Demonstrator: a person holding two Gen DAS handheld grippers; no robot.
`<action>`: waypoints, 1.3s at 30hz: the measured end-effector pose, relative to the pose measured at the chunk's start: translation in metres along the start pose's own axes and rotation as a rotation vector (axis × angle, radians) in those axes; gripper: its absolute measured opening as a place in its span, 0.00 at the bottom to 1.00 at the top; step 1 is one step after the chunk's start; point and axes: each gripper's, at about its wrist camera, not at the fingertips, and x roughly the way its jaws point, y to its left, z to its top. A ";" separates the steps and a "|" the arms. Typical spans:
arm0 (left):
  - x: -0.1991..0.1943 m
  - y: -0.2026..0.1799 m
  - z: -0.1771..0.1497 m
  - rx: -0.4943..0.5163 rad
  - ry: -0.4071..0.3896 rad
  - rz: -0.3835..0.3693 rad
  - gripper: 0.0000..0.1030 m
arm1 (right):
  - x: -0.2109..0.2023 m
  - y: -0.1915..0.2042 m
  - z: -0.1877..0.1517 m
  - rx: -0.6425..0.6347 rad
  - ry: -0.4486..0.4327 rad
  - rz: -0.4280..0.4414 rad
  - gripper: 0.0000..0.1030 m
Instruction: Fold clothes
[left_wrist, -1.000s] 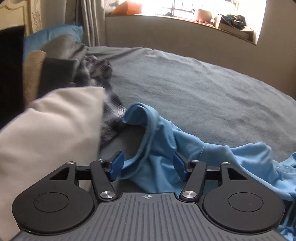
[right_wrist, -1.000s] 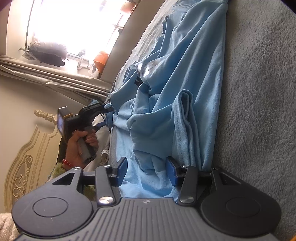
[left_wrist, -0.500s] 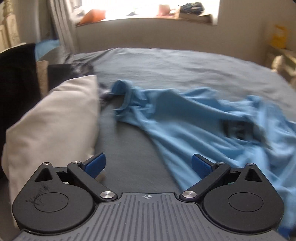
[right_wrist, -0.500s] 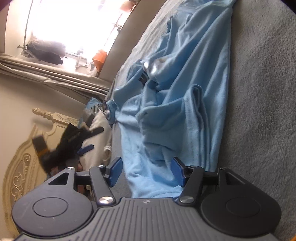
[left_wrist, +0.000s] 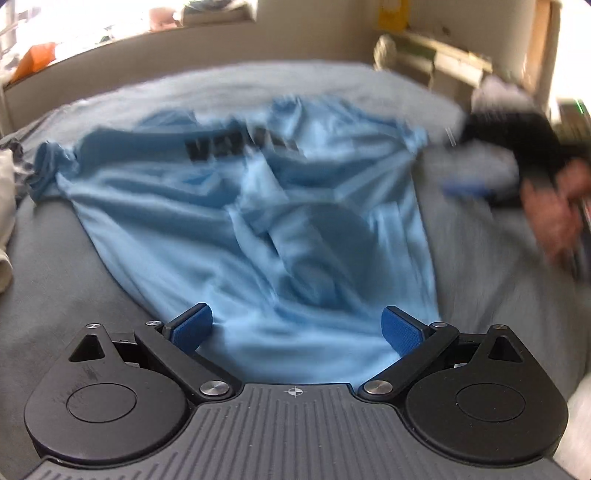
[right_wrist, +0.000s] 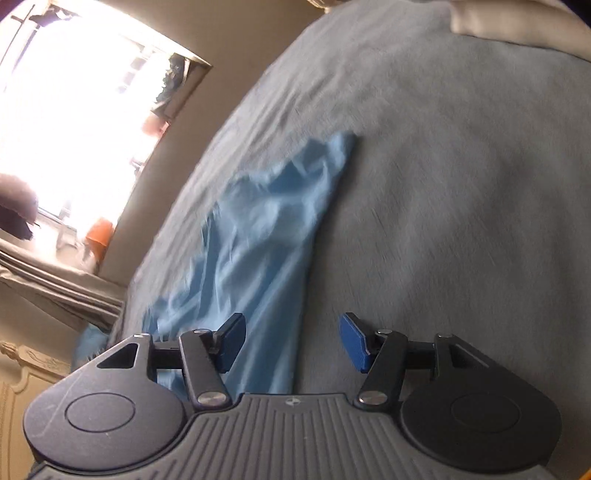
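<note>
A light blue T-shirt (left_wrist: 236, 206) with dark lettering lies crumpled on the grey bedspread (left_wrist: 59, 280). My left gripper (left_wrist: 297, 328) stands wide open just above the shirt's near edge, with cloth showing between the blue pads but not pinched. In the left wrist view the right gripper (left_wrist: 465, 186) shows blurred at the right, held by a person's hand (left_wrist: 554, 218). From the right wrist, the right gripper (right_wrist: 291, 341) is open over the shirt's edge (right_wrist: 266, 236) and the bare bedspread (right_wrist: 443, 184), gripping nothing.
A pale pillow (left_wrist: 5, 206) lies at the left edge of the bed. A wall and window sill (left_wrist: 129, 40) with clutter run behind the bed, and shelves (left_wrist: 443, 62) stand at the back right. A bright window (right_wrist: 74, 110) and curtain (right_wrist: 55, 288) are to the left.
My left gripper opened wide, let go of the shirt's collar and swung right along the bed to the shirt's other end. The right gripper opened a little and swung towards the bare bedspread.
</note>
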 end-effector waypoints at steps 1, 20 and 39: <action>0.003 -0.001 -0.005 0.006 0.012 0.002 0.96 | 0.011 0.001 0.007 -0.015 0.009 -0.009 0.57; 0.004 0.011 -0.019 -0.048 -0.075 -0.017 0.97 | 0.120 0.040 0.082 -0.085 0.001 -0.101 0.06; -0.023 0.037 -0.032 -0.247 -0.027 -0.005 0.97 | -0.088 0.005 -0.010 0.358 0.174 0.464 0.39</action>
